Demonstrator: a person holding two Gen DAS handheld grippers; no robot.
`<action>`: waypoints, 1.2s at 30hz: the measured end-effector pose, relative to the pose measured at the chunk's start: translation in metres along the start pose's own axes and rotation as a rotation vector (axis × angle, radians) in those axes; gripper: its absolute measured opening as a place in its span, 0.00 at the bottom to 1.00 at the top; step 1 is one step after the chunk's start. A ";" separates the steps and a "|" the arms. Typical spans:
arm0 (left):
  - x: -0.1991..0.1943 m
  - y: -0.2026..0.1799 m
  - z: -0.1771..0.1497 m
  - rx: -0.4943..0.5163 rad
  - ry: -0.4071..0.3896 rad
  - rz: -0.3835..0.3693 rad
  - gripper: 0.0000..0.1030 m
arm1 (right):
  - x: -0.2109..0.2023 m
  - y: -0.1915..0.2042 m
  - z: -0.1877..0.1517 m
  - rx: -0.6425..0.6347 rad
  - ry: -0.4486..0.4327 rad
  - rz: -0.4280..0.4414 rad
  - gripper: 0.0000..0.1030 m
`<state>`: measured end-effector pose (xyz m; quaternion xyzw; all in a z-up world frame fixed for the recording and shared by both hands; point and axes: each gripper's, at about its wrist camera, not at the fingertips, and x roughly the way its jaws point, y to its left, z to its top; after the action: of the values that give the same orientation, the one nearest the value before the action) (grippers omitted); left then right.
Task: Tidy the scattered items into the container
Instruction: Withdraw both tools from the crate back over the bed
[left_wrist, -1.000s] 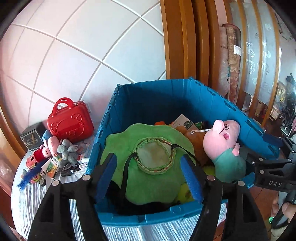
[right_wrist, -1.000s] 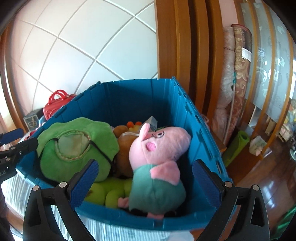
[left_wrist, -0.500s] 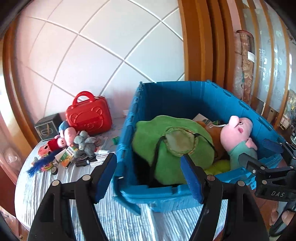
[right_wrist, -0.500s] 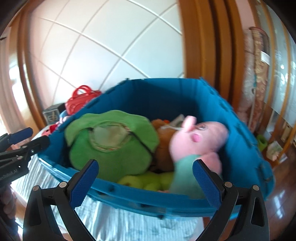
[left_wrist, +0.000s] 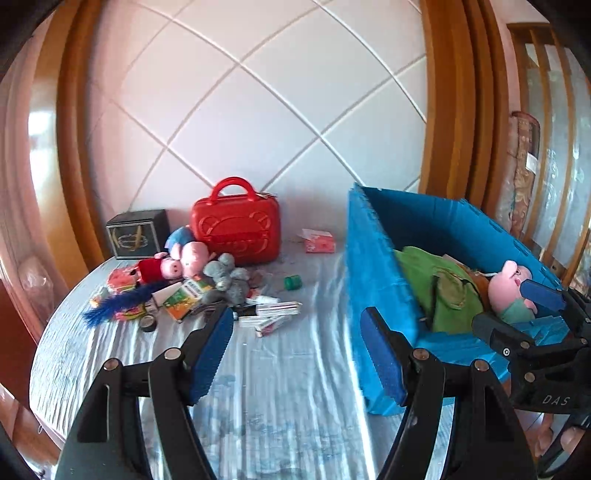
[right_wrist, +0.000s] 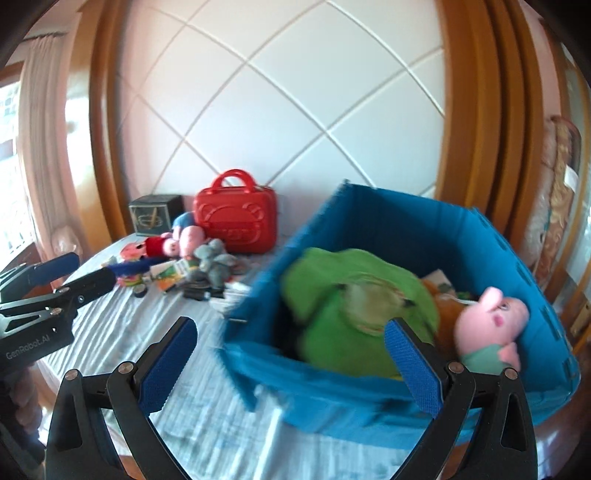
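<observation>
A blue container (left_wrist: 373, 280) (right_wrist: 369, 229) stands on the right of the bed, holding a green plush (left_wrist: 439, 284) (right_wrist: 351, 295) and a pink pig plush (left_wrist: 509, 291) (right_wrist: 487, 325). Scattered items lie at the back left: a red case (left_wrist: 236, 225) (right_wrist: 234, 218), pig plushes (left_wrist: 181, 258), a grey plush (left_wrist: 227, 277) (right_wrist: 212, 258), small boxes (left_wrist: 273, 314). My left gripper (left_wrist: 299, 354) hangs open and empty over the sheet, left of the container. My right gripper (right_wrist: 291, 365) is open and empty at the container's near left corner.
A dark box (left_wrist: 136, 234) sits beside the red case against the padded headboard (left_wrist: 258, 110). A pink packet (left_wrist: 319, 242) and a green cap (left_wrist: 293, 282) lie apart on the striped sheet (left_wrist: 288, 387). Wooden frames stand on the right.
Both grippers have swung left, away from above the container toward the scattered pile. The container now sits to the right in both views. Jaws stayed open and empty.
</observation>
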<state>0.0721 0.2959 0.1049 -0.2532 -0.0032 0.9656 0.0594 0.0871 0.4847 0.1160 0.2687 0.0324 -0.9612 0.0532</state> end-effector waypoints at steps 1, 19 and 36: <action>-0.004 0.016 -0.002 -0.010 -0.004 0.006 0.69 | -0.001 0.014 0.001 -0.008 0.000 -0.002 1.00; -0.020 0.196 -0.043 -0.122 0.039 0.009 0.69 | 0.016 0.172 -0.014 -0.030 0.093 -0.049 1.00; 0.116 0.207 -0.028 -0.153 0.248 0.184 0.69 | 0.195 0.150 0.009 -0.050 0.258 0.162 1.00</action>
<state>-0.0376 0.1031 0.0162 -0.3733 -0.0460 0.9253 -0.0487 -0.0657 0.3188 0.0174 0.3902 0.0411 -0.9102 0.1324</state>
